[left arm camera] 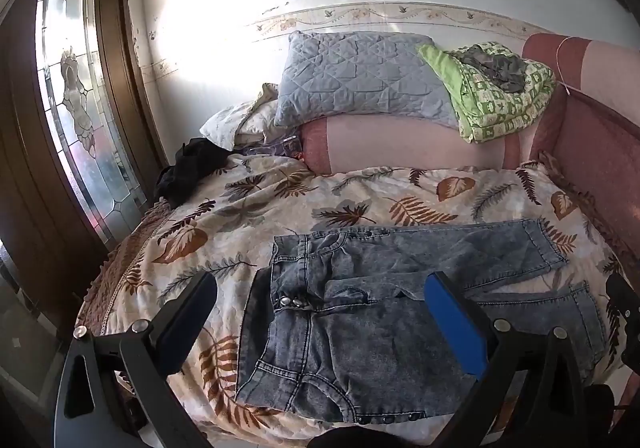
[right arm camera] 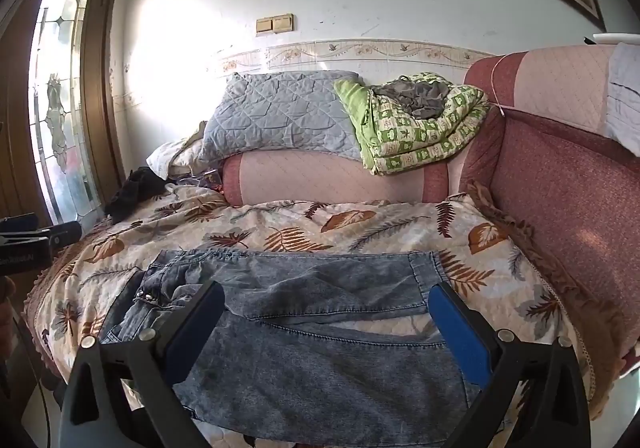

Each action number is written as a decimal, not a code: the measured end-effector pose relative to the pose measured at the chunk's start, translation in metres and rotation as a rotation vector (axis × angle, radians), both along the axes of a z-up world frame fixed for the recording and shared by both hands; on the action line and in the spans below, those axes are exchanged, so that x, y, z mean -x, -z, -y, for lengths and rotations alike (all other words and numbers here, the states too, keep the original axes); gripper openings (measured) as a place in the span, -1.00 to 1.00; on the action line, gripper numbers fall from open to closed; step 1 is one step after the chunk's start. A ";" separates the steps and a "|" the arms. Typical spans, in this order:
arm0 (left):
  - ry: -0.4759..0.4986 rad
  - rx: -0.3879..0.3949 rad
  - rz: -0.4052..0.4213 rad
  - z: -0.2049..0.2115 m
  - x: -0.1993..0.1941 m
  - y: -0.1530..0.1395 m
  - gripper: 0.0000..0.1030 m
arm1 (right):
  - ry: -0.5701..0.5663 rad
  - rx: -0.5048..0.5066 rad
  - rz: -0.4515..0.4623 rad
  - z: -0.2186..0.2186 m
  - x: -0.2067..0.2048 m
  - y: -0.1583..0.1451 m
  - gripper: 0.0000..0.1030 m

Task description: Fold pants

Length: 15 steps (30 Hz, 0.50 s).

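A pair of acid-washed blue jeans [left arm camera: 360, 312] lies spread on the leaf-patterned bedspread [left arm camera: 248, 199], waistband to the left and both legs pointing right, slightly apart. My left gripper [left arm camera: 320, 312] is open and empty, hovering above the waist and hip area. The jeans also show in the right wrist view [right arm camera: 320, 352]. My right gripper [right arm camera: 326, 328] is open and empty, hovering above the legs near the front edge. The left gripper shows at the left edge of the right wrist view [right arm camera: 28, 244].
A pink bolster [left arm camera: 400, 143] lies at the back with a grey quilted pillow [left arm camera: 360, 75] and a green folded blanket [left arm camera: 504, 87] on it. A black garment [left arm camera: 192, 167] sits at the back left. A red sofa back [right arm camera: 568, 183] rises on the right. A glass door [left arm camera: 76, 87] stands left.
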<state>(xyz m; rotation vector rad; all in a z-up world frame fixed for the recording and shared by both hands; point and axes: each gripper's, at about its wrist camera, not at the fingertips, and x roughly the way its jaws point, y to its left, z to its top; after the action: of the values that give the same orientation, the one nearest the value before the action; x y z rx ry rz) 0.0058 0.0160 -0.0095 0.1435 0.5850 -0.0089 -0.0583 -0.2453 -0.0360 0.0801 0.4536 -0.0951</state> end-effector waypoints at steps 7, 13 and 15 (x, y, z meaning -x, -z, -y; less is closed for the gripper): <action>-0.018 -0.001 0.004 -0.007 0.007 -0.002 1.00 | 0.018 -0.019 0.006 0.002 0.006 -0.008 1.00; -0.021 -0.002 0.003 -0.006 0.007 -0.002 1.00 | 0.020 -0.018 0.003 0.002 0.008 -0.009 1.00; -0.022 -0.002 -0.001 -0.007 0.005 -0.002 1.00 | 0.020 -0.021 0.001 0.004 0.007 -0.009 1.00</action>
<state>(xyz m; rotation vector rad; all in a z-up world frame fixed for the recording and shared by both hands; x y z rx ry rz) 0.0004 0.0228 -0.0077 0.1387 0.5874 0.0125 -0.0657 -0.2489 -0.0271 0.1052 0.4527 -0.1105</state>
